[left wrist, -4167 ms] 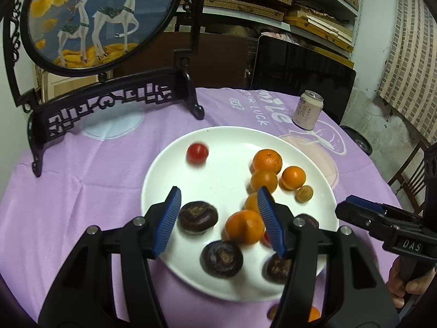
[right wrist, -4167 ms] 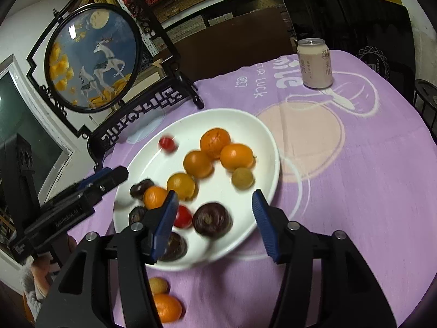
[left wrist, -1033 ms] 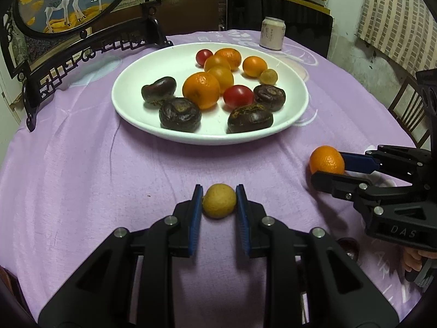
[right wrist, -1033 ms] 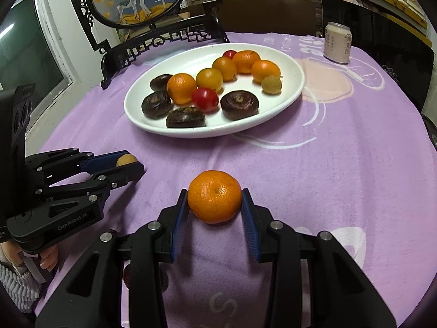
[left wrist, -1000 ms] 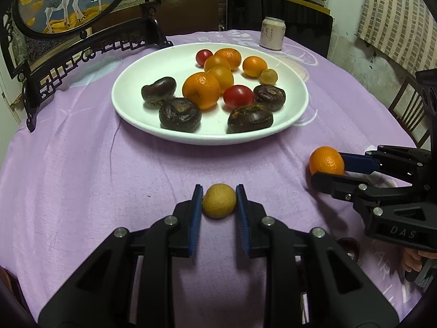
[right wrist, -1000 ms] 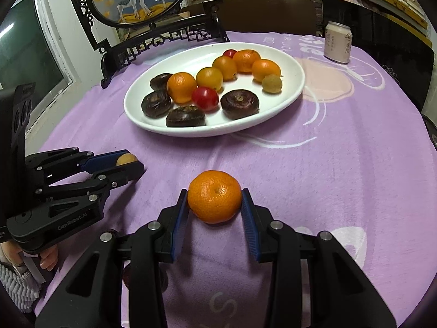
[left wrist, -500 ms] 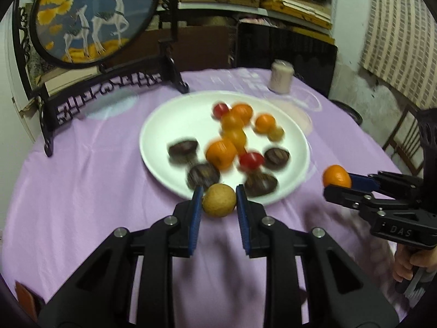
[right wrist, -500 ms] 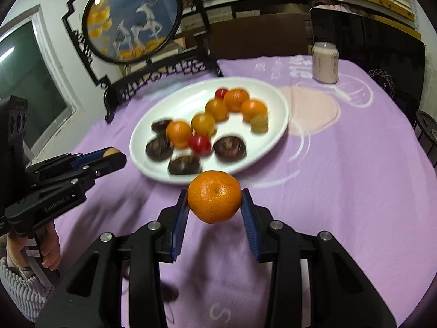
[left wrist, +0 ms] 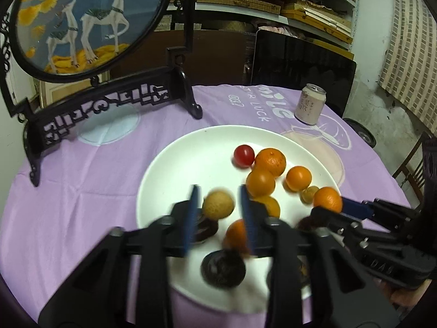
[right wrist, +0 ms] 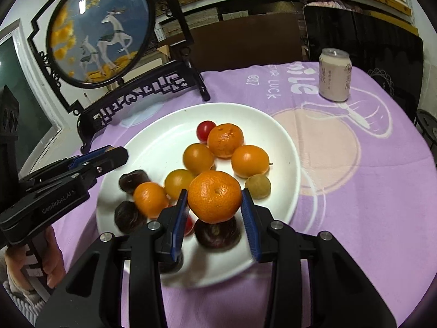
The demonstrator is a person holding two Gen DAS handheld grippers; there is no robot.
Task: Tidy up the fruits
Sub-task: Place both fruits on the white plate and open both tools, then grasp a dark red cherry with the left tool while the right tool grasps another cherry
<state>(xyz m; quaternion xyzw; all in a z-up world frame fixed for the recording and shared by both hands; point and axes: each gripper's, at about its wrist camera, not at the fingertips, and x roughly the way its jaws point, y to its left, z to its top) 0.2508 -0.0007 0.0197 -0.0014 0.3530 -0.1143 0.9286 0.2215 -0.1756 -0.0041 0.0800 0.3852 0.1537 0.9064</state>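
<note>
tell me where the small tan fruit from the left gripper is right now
In the left wrist view the small tan fruit sits between the opening jaws of the left gripper, over the near left part of the white plate, left of the oranges.

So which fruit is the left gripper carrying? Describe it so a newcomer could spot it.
Start at the white plate on the purple tablecloth. Above its near-left part the left gripper has its jaws opening around a small round fruit. It is dull tan-yellow, unlike the bright oranges and the dark brown fruits around it.
</note>
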